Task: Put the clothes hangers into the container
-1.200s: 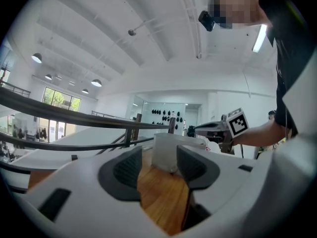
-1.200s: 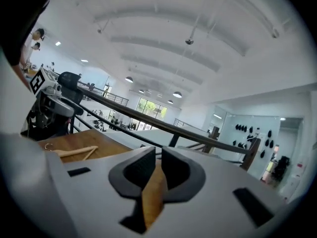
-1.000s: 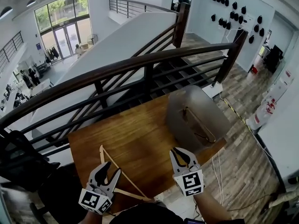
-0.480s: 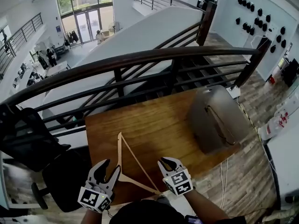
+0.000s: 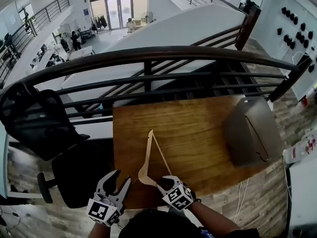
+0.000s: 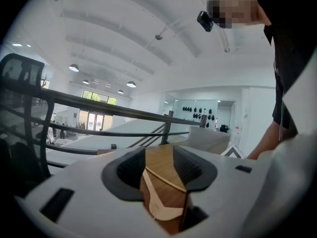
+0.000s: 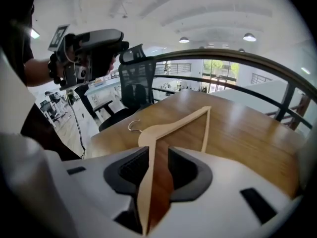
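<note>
The right hand-held gripper (image 7: 157,157) has its jaws opening, with one arm of the wooden hanger (image 7: 173,123) running between them; the arm lies close to one pad and clear of the other, so I judge nothing is clamped. A lift made now would probably leave the hanger behind or let it swing and drop. The left hand-held gripper (image 5: 120,178) has its jaws apart and empty, hovering just off the bench's (image 5: 198,128) near corner.

The hanger lies flat on the bench near its front edge, hook end toward the left side. A sideways nudge could push it off onto the floor.

The container (image 5: 250,133) stands at the bench's far right end, well apart from the hanger, with bare bench top between them for carrying across. Behind the bench is a railing (image 5: 148,53) over a stairwell, so a wide swing could catch a rail. A chair (image 5: 39,118) crowds the left.
</note>
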The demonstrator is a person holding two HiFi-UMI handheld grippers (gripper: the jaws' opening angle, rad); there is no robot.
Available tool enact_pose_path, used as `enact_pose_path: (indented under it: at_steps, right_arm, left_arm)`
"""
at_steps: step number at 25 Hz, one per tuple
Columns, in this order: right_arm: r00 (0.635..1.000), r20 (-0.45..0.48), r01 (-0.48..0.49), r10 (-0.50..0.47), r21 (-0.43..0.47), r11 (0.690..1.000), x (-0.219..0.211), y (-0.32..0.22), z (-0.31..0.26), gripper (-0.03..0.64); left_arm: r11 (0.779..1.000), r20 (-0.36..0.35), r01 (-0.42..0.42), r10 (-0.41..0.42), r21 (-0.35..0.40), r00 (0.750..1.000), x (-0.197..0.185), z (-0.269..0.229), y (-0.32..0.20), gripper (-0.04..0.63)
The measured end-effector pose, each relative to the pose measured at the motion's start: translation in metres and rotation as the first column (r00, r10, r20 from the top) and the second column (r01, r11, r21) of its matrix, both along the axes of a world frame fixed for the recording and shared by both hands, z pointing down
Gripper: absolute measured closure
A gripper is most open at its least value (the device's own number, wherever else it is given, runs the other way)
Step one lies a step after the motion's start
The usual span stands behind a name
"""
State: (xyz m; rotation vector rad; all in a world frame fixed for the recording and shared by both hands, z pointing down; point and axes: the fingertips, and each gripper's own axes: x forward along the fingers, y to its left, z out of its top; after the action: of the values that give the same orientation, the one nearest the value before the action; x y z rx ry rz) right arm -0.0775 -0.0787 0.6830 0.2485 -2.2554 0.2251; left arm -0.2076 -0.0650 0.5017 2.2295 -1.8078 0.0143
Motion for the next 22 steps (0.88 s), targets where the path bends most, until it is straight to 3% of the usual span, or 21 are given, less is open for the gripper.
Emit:
enact_pose_path:
  at_steps: [5, 22]
  right_arm:
    - [0.993, -0.079, 0.086, -0.088, -0.030, 0.996, -0.015, 0.020, 0.024, 0.462]
    - [0.983, -0.159, 0.076, -0.088, -0.077, 0.994, -0.015, 0.024, 0.051, 0.469]
  left_arm:
    - [0.999, -0.019, 0.041, -0.042, -0.033, 0.999, -0.020, 0.012, 0.017, 0.414]
    - [0.992, -0.052, 0.069, -0.075, -0.102, 0.996, -0.035, 0.040, 0.034, 0.414]
